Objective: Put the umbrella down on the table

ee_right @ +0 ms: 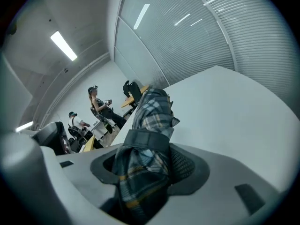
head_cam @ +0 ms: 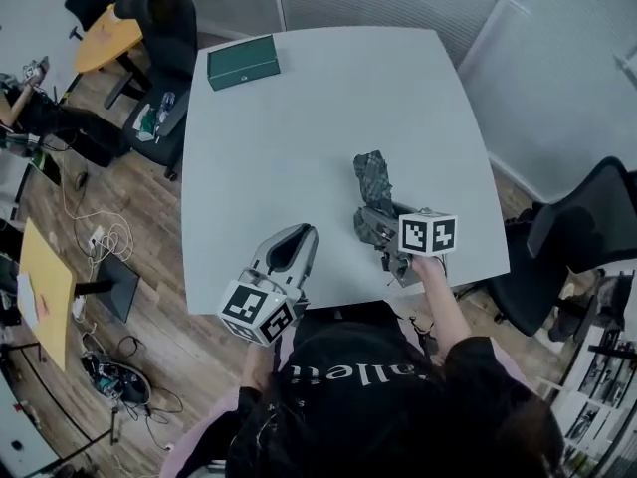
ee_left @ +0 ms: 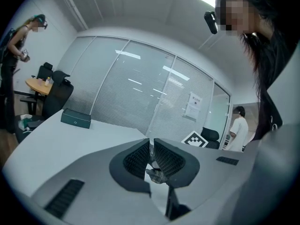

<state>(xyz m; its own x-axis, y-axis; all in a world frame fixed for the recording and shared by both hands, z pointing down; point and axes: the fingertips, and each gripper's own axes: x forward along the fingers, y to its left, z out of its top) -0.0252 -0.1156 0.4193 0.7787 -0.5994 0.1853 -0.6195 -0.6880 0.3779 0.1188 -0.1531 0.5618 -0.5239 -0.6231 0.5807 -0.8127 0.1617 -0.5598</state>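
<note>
- The pale grey desk (head_cam: 299,137) fills the middle of the head view; its top is bare except near the far left corner and the near right part.
- The person stands at the desk's near edge in a black top (head_cam: 358,386), with one gripper in each hand.
- A black office chair (head_cam: 567,247) stands off the desk's right edge. Another black chair (head_cam: 159,38) stands beyond its far left corner.
- The folded plaid umbrella (head_cam: 374,177) is over the near right part of the desk, with its free end pointing toward the far edge. No view shows whether it touches the desk top.
- The right gripper (head_cam: 378,227) has its fingers clamped on the umbrella's lower half, near the dark strap. The fabric bulges out between the pads.
- The left gripper (head_cam: 297,235) is just inside the near edge, left of the umbrella and apart from it. Its fingers are pressed almost together, leaving only a thin slit with nothing gripped.
- A dark green box (head_cam: 243,62) lies flat near the far left corner, well apart from both grippers.
</note>
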